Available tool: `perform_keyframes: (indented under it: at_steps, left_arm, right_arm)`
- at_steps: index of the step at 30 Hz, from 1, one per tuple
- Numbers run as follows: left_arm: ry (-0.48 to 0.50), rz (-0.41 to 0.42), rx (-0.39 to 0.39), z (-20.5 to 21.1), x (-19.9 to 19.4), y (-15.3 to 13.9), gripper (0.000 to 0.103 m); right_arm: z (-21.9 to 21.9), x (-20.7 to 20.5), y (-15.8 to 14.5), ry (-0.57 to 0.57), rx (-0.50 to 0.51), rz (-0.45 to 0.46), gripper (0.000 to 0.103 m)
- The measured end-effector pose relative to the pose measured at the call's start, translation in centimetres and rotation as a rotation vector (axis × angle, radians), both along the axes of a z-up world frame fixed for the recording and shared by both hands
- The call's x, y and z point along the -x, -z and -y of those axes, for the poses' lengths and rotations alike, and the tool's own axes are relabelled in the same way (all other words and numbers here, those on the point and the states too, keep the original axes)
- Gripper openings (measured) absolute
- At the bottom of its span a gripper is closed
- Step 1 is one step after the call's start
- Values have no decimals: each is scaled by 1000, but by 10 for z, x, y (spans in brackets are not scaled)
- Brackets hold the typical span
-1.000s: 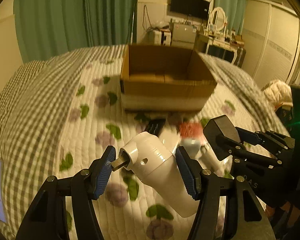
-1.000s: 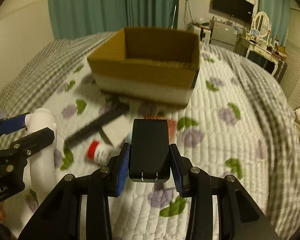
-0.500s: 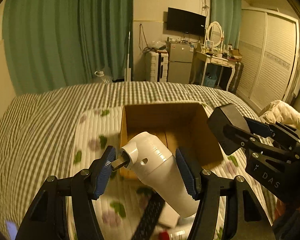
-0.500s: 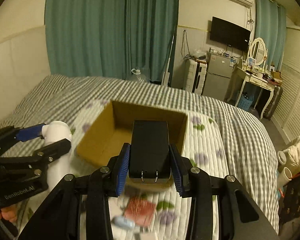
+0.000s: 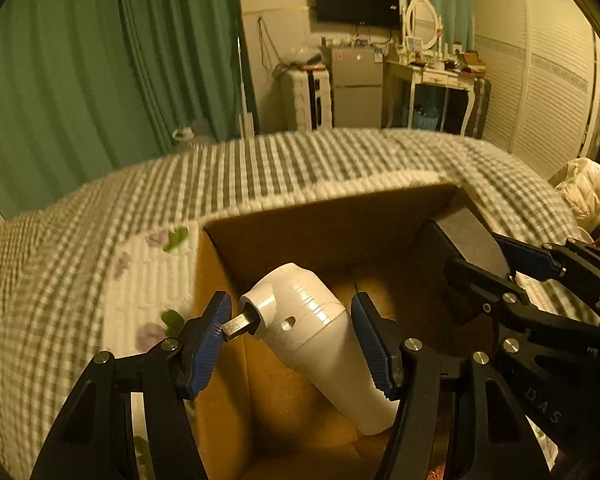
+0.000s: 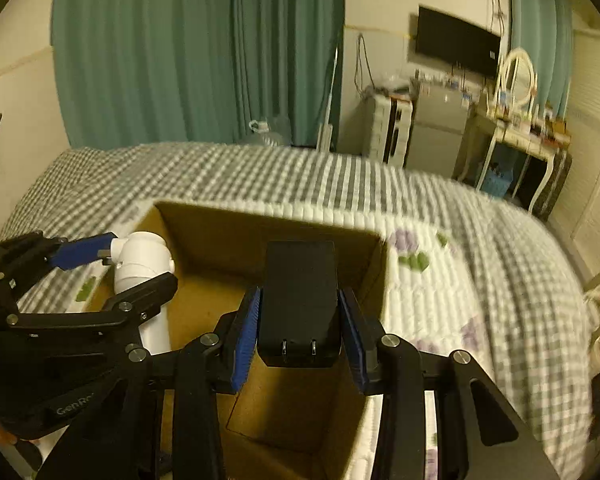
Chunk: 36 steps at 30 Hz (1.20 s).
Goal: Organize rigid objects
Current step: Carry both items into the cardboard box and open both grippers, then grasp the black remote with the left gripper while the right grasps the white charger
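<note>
both grippers hang over the open box [image 6: 204, 256], each carrying one thing. the left gripper [image 5: 292, 340] is clamped on a white tool [image 5: 320, 340] — one blue pad presses the metal stub at its head, the other pad its body, at centre of the left view. its long axis runs from the head at centre down toward the lower right of that frame, tilted, with the tail low over the box floor. the right gripper [image 6: 298, 338] is closed on a black adapter [image 6: 299, 304], pads flat on both its sides, prongs facing the camera at centre of the right view.

the relation that counts: both things sit above the box's open mouth, inside its rim lines as seen, so the box floor lies straight below each load. in the right view the tool shows at left, over the box's left wall, while the adapter hangs over the middle (the safer spot). the adapter looks the nearer to a clean drop; the tool probably wants to shift a little toward the box's middle first, or it may catch the wall.

the box stands on a checked quilt [image 5: 260, 168] — nothing visible inside it yet.
</note>
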<state>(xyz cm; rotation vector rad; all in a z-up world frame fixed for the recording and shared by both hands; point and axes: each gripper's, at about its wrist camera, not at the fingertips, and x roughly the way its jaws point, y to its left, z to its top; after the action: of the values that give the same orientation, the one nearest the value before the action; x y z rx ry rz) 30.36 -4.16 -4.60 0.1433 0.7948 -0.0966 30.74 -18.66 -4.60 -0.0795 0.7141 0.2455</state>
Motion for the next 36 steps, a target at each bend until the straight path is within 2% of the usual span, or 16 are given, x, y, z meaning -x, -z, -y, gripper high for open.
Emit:
perform_keyframes:
  at_steps: [5, 9, 10, 13, 17, 19, 21, 24, 26, 29, 32, 34, 36]
  left_arm:
    - [-3, -26, -3, 2, -1, 24, 63]
    - [-14, -27, -3, 2, 3, 24, 65]
    - [-18, -25, 7, 1, 5, 20, 67]
    - [-27, -4, 21, -4, 15, 3, 77]
    - [-24, 37, 24, -13, 40, -27, 78]
    - [-25, 58, 41, -19, 57, -43, 87]
    - [-34, 83, 54, -25, 77, -57, 88]
    - [-30, 115, 59, -30, 110, -78, 91]
    - [-31, 139, 70, -33, 132, -89, 94]
    - [-38, 159, 111, -37, 158, -102, 94]
    - [-24, 174, 158, -41, 187, -111, 95]
    - [-42, 201, 165, -43, 207, -113, 103]
    - [-56, 237, 168, -46, 227, -110, 103]
  right_arm:
    - [0, -5, 23, -4, -2, -28, 38]
    - [8, -1, 23, -4, -48, -27, 38]
    - [13, -5, 20, -7, -71, -34, 39]
    - [26, 6, -4, 19, -102, 35, 57]
    - [40, 21, -40, 41, -120, 62, 57]
    - [44, 35, -59, 34, -95, 83, 58]
    - [48, 55, -76, 32, -63, 107, 65]
    - [51, 86, -97, 25, -38, 132, 76]
    - [52, 112, -108, 22, -29, 142, 93]
    - [50, 145, -120, 20, -23, 157, 102]
    - [48, 175, -124, 29, -6, 173, 103]
    - [46, 191, -123, 38, -8, 167, 103]
    - [48, 207, -119, 59, -37, 150, 103]
